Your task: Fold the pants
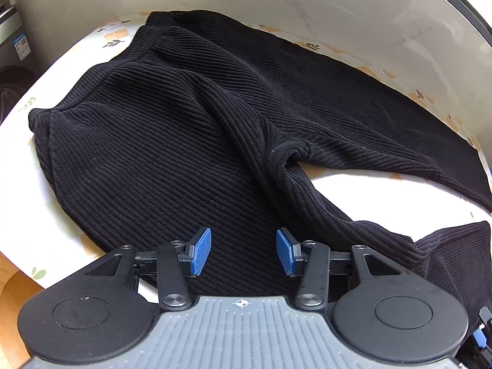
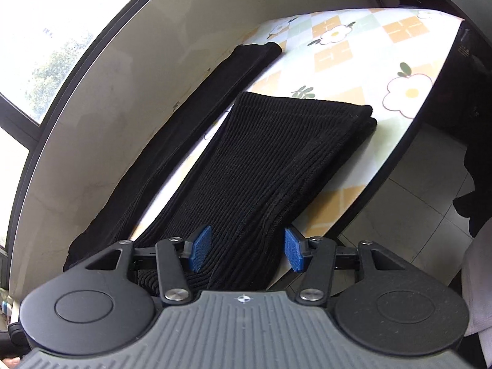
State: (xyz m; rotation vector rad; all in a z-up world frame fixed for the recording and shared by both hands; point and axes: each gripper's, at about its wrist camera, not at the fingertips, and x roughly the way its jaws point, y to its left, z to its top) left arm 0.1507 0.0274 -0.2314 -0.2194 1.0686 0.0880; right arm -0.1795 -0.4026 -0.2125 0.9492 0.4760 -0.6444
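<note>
- Right below my left claw [image 1: 243,252] the pants [image 1: 190,141] spread over the desk [image 1: 18,153]; its jaws stand apart, unclenched, blue pads hovering above the ribbed cloth and pinching nothing.
- My right claw [image 2: 247,249] is likewise released, its pads straddling the near leg [image 2: 276,160] without pressing it.
- Farther out, that leg runs lengthwise away from my right claw to its hem, while the far leg [image 2: 190,129] lies apart along the wall [image 2: 123,92].
- Beyond my left claw the waistband [image 1: 101,73] lies at the far left, so I judge the left claw nearer the seat and the right nearer the legs.
</note>
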